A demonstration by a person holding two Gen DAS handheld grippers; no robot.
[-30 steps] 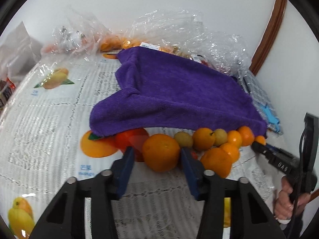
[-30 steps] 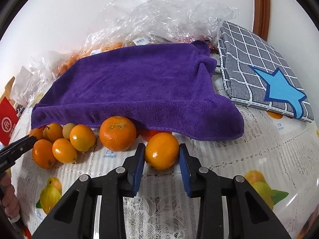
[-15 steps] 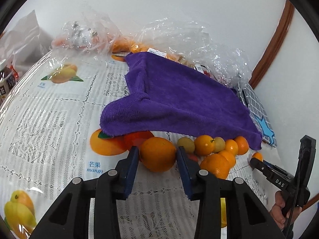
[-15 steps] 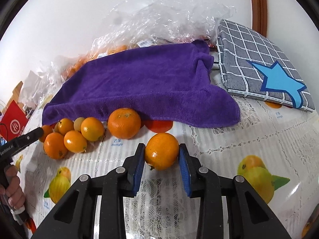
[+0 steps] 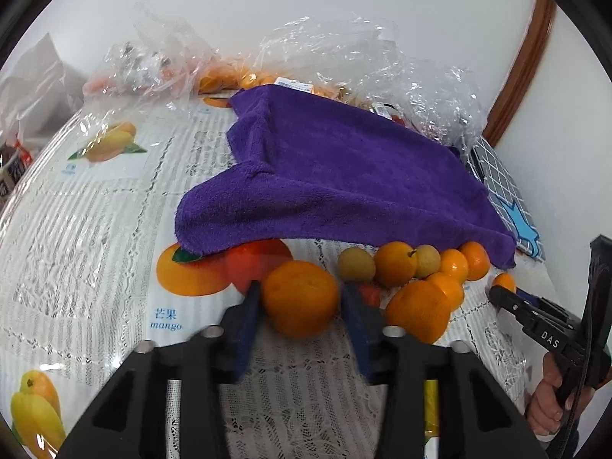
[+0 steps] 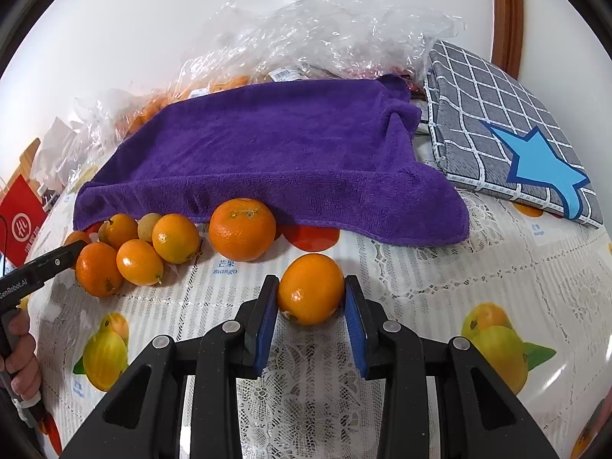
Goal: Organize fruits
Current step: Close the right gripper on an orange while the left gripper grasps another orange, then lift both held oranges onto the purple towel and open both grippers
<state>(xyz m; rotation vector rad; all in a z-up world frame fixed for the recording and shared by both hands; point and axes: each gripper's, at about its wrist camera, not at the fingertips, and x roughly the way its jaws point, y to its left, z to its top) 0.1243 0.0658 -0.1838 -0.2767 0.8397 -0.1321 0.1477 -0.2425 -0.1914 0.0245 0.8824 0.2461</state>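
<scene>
Both held fruits sit higher off the table than a second ago; left view has swung back toward the pile, right view has pulled away from the towel edge.

Nearest, left gripper [image 5: 300, 302]: fingers [image 5: 246, 321] clamped on a large orange [image 5: 300, 296], one pad on each flank, fruit dead centre between them and straight ahead. Roundish, no long axis worth noting.

Right gripper [image 6: 310, 294]: fingers [image 6: 267, 306] clamped on a smaller orange [image 6: 310, 288], again centred, stem scar facing low and left. It looks lifted clear of the table [image 6: 440, 267], though I cannot be sure of the gap.

Next out, the loose pile [image 6: 137, 244] at the towel's near edge. It lies ahead-right of the left gripper and ahead-left of the right one; the left gripper's tip shows right beside the pile in the right view, so the left hand is nearer.

Count, right view: one big orange [image 6: 241, 228] half under the towel hem, five or six smaller oranges, one or two pale yellow-green fruits [image 6: 147, 225]. Some hidden behind others. Two fruits held.

Farther: one purple towel [image 6: 275, 153] draped over something unseen. Behind it, crumpled clear plastic bags [image 6: 317, 34] with more orange fruit inside, number not readable. One grey checked cloth [image 6: 497, 114] with a blue star, far right.

Judgement: both hands loaded, so what matters next is where each fruit gets set down.
</scene>
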